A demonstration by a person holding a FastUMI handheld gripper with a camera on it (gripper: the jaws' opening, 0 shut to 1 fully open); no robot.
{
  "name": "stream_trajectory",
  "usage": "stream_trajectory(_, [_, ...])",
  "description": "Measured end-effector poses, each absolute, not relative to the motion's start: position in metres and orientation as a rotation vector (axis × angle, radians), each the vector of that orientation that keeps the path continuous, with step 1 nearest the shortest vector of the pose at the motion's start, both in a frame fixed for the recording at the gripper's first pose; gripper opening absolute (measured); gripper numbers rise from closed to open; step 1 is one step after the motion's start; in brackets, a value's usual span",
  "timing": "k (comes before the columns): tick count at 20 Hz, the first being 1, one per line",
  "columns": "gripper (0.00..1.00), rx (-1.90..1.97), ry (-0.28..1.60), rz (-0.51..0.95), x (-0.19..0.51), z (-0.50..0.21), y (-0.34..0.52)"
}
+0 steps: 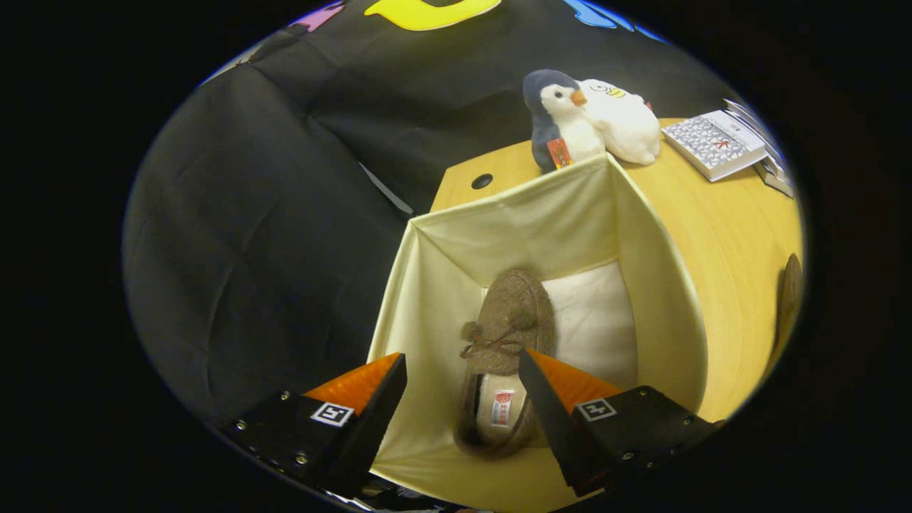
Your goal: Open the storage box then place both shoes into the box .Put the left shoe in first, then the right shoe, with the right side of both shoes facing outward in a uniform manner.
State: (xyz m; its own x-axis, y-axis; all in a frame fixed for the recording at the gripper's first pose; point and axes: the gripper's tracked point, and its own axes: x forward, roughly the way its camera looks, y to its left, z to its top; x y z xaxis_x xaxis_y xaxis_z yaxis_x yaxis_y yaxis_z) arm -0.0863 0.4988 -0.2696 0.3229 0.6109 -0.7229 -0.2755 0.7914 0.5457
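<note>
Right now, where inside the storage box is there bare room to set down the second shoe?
The gripper is open above the storage box. The brown shoe lies on its floor between the fingers; bare floor is beside it, toward the table-side wall. The strip by the opposite wall looks tight.

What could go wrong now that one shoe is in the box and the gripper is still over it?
1. The open gripper hangs over the brown shoe in the box; pulling out carelessly could snag a soft fabric wall and shift the box.
2. The shoe lies along the middle of the floor, so the second shoe, out on the table, may land on top of it or crooked.
</note>
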Motion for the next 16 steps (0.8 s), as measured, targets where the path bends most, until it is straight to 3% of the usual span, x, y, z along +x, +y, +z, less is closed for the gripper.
stream_trajectory(9, [0.98, 0.229, 0.838, 0.666, -0.056, -0.194, 0.418])
stream_trajectory(16, [0.98, 0.102, 0.751, 0.612, -0.046, -0.178, 0.324])
